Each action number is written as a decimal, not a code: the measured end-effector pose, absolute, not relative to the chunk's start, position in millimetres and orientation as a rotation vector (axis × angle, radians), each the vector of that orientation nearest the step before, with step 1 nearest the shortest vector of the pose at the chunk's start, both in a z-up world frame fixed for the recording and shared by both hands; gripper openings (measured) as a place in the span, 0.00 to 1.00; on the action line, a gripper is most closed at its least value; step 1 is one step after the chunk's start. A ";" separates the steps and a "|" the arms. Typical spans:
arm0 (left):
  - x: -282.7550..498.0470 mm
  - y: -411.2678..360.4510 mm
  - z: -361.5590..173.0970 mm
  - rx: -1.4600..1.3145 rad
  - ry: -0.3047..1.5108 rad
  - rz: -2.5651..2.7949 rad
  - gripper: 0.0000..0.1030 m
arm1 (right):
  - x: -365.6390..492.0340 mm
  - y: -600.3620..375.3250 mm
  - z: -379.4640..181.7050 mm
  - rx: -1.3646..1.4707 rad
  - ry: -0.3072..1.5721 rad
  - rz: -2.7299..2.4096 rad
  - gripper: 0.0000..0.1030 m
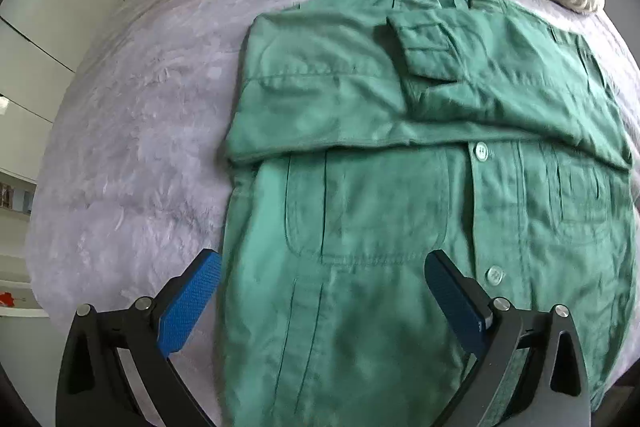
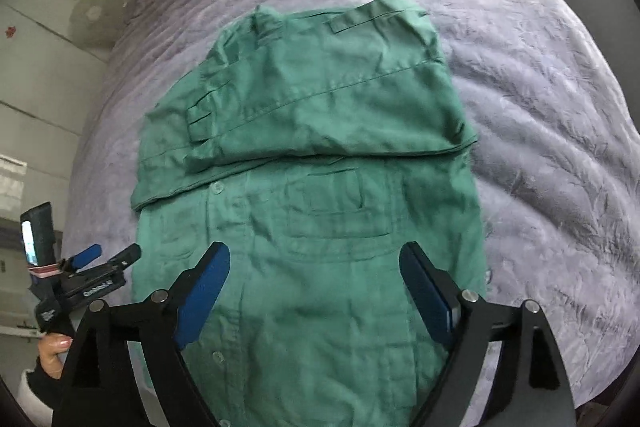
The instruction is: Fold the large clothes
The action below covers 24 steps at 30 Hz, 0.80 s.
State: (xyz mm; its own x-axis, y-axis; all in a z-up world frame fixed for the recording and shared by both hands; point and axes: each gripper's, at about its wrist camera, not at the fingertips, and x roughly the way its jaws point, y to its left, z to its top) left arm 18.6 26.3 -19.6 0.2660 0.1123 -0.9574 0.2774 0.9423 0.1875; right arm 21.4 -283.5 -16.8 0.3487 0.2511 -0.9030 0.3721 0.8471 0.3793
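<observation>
Both sets of jaws stand spread wide and hold nothing: the left gripper [image 1: 322, 291] hangs over the jacket's left edge and lower pocket, the right gripper [image 2: 316, 281] over its right half. Judged from here, a grab that pinches only the top layer near the hem could drag the front open, and lifting one side ahead of the other could slide the folded sleeves off. The green jacket [image 1: 420, 195] lies buttoned, front up, on the purple bedspread [image 2: 560, 115], both sleeves crossed over its chest.
</observation>
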 end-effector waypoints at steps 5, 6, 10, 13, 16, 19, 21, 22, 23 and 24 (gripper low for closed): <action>3.5 38.1 -19.8 0.320 1.332 -0.201 0.99 | 16.0 -273.6 -20.2 0.624 1.253 -0.072 0.86; 1.3 41.5 -19.6 0.313 1.336 -0.212 0.99 | 14.7 -270.5 -21.4 0.633 1.258 -0.072 0.86; -1.0 53.8 -22.7 0.317 1.346 -0.219 0.99 | 8.8 -258.7 -24.6 0.665 1.275 -0.073 0.87; -0.8 64.6 -25.8 0.302 1.354 -0.227 0.99 | 3.5 -247.2 -28.1 0.690 1.291 -0.071 0.87; -0.9 74.0 -30.2 0.311 1.357 -0.236 0.99 | -2.8 -237.8 -31.2 0.703 1.311 -0.098 0.87; -3.0 79.6 -32.1 0.307 1.361 -0.258 0.99 | -13.3 -236.1 -34.8 0.755 1.314 -0.149 0.87; -5.0 82.1 -32.7 0.307 1.358 -0.262 0.99 | -21.0 -235.7 -36.3 0.784 1.314 -0.169 0.87; -5.9 83.0 -32.7 0.307 1.357 -0.262 0.99 | -22.9 -235.9 -36.6 0.786 1.317 -0.173 0.87; -7.1 84.3 -32.3 0.303 1.355 -0.259 0.99 | -25.1 -235.5 -37.0 0.786 1.322 -0.178 0.87; -7.7 85.6 -31.4 0.299 1.352 -0.258 0.99 | -27.4 -235.6 -37.0 0.780 1.327 -0.187 0.87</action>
State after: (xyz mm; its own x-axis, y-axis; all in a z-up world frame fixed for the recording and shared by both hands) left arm -7.7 85.6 -31.4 0.1997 -0.0102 -0.9798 0.3514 0.9342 0.0619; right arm -27.4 -235.6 -37.0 0.2683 0.3013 -0.9150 0.5423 0.7377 0.4020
